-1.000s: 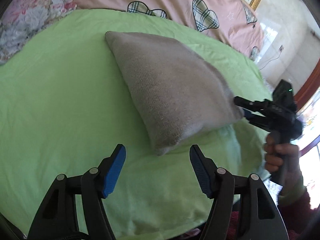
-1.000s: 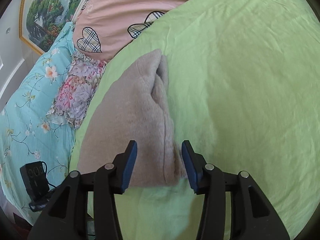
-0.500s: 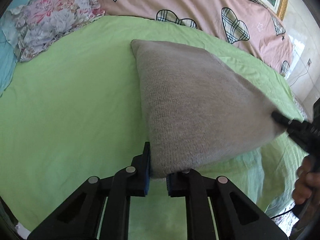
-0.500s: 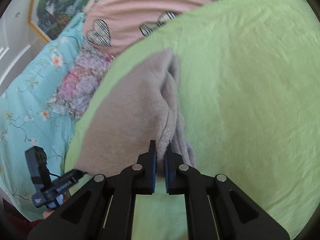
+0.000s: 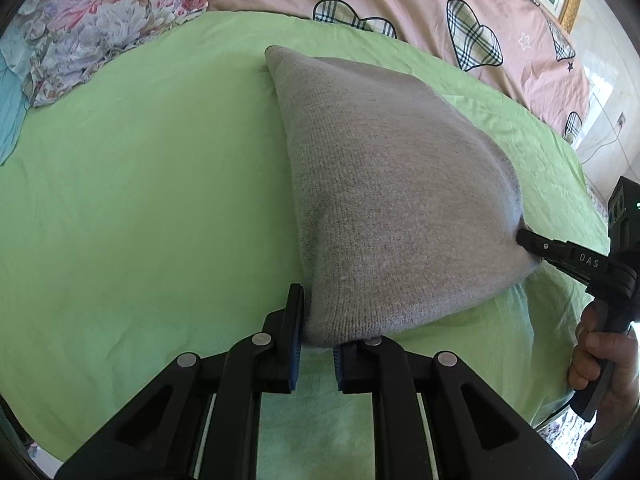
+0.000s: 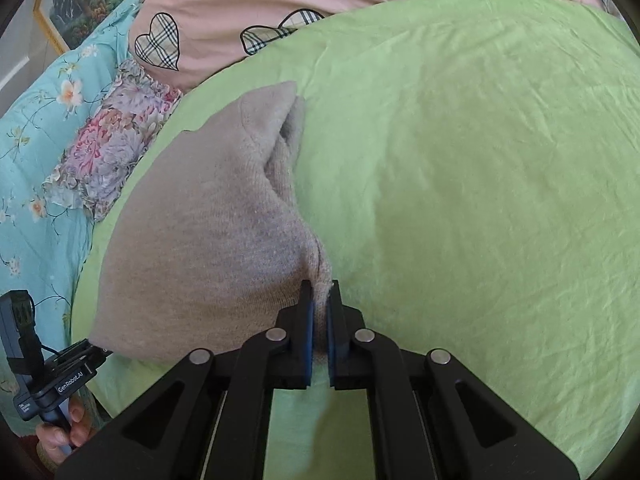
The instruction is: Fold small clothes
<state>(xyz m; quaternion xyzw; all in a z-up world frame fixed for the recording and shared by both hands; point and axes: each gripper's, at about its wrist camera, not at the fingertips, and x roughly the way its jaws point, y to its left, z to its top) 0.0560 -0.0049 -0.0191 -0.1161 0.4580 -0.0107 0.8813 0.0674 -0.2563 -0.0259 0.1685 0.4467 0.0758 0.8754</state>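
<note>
Both tools, left [image 5: 316, 346] and right [image 6: 319, 332], are clamped on the near corners of the grey knit garment [image 5: 392, 208], which lies on the green bedsheet [image 5: 140, 200]. Lift evenly, carrying both corners together to the far edge.

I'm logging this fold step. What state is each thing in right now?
Left tongs: shut on a near corner of the grey knit garment.
Right tongs: shut on the other near corner.
Grey knit garment: folded, near edge lifted.
Green sheet: spread out, lightly wrinkled.
</note>
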